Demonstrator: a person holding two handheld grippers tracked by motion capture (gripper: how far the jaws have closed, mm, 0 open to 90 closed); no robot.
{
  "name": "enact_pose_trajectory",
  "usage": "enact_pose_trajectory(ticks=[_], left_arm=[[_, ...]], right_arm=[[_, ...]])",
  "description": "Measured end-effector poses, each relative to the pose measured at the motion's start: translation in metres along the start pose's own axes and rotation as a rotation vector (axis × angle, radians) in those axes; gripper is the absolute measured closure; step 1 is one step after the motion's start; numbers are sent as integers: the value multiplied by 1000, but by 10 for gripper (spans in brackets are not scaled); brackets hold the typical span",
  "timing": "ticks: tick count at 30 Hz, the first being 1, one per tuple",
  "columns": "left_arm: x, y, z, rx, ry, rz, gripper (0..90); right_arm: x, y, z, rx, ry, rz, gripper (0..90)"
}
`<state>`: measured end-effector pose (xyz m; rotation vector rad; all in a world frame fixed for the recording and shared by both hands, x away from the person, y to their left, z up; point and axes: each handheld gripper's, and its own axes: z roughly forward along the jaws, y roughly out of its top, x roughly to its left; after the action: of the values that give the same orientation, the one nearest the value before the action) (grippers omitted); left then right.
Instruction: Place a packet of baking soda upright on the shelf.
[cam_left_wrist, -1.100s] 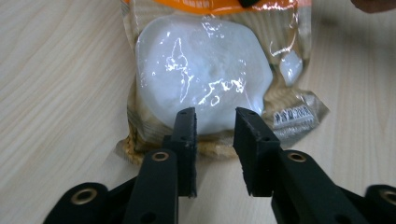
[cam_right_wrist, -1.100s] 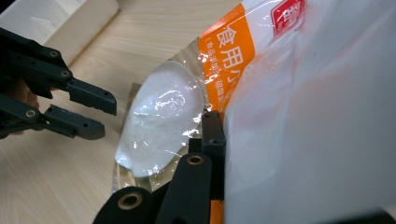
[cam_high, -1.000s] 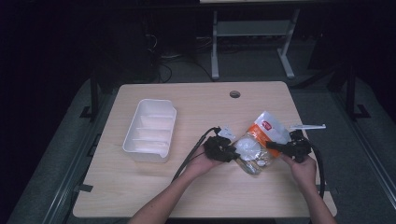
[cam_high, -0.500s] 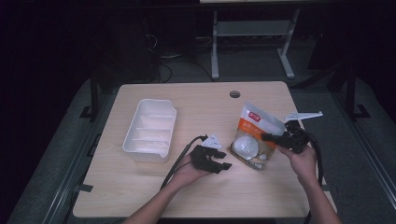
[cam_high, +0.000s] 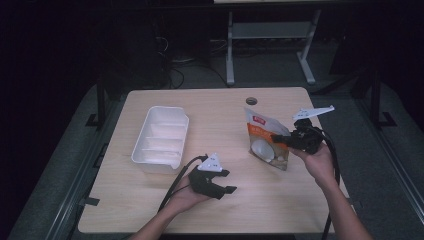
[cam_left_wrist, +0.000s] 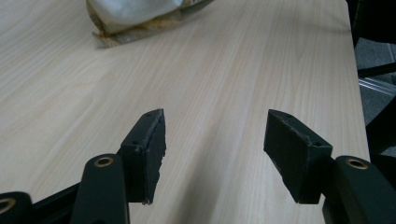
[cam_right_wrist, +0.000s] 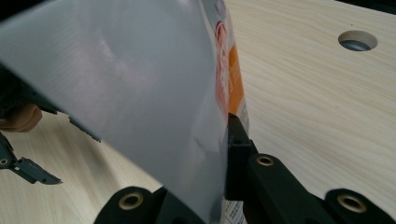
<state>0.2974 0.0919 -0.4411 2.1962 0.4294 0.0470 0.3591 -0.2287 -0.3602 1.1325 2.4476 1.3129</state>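
An orange and white pouch (cam_high: 264, 141) with a picture of a white bowl hangs upright just above the wooden table (cam_high: 215, 107). My right gripper (cam_high: 281, 140) is shut on the pouch's right edge. In the right gripper view the pouch's silvery back (cam_right_wrist: 140, 93) covers one jaw, and the other jaw presses on the pouch. My left gripper (cam_high: 229, 182) lies low over the table's front middle, apart from the pouch. Its jaws have just been opening and nothing is between them (cam_left_wrist: 215, 135). The pouch's bottom edge (cam_left_wrist: 135, 16) lies far ahead in the left gripper view.
A white tray (cam_high: 156, 164) with dividers stands on the table's left half. A round cable hole (cam_high: 251, 101) is near the far edge. Bare wood lies between the tray and the pouch. A metal frame (cam_high: 270, 35) stands on the dark floor behind.
The pouch went from lying flat to hanging upright as my right gripper rose. My left gripper let go of it, drew back left towards the front edge, and opened its jaws.
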Motion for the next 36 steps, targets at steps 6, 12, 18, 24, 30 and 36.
enact_pose_trajectory(ticks=[6,12,18,24,30,36], left_arm=[[-3,-9,-8,7,-4,0,357],[-10,-16,-18,2,-14,10,344],[-14,-23,-23,9,-13,13,322],[-16,-27,-27,9,-9,12,280],[-18,-30,-30,13,0,22,239],[-18,-32,-31,15,-4,33,235]], right_arm=[[4,8,3,-3,20,-16,900],[17,18,11,-19,56,-56,900],[25,29,20,-19,81,-76,900],[33,41,28,-20,96,-99,900],[48,60,39,-25,133,-135,900],[63,78,51,-27,173,-170,900]])
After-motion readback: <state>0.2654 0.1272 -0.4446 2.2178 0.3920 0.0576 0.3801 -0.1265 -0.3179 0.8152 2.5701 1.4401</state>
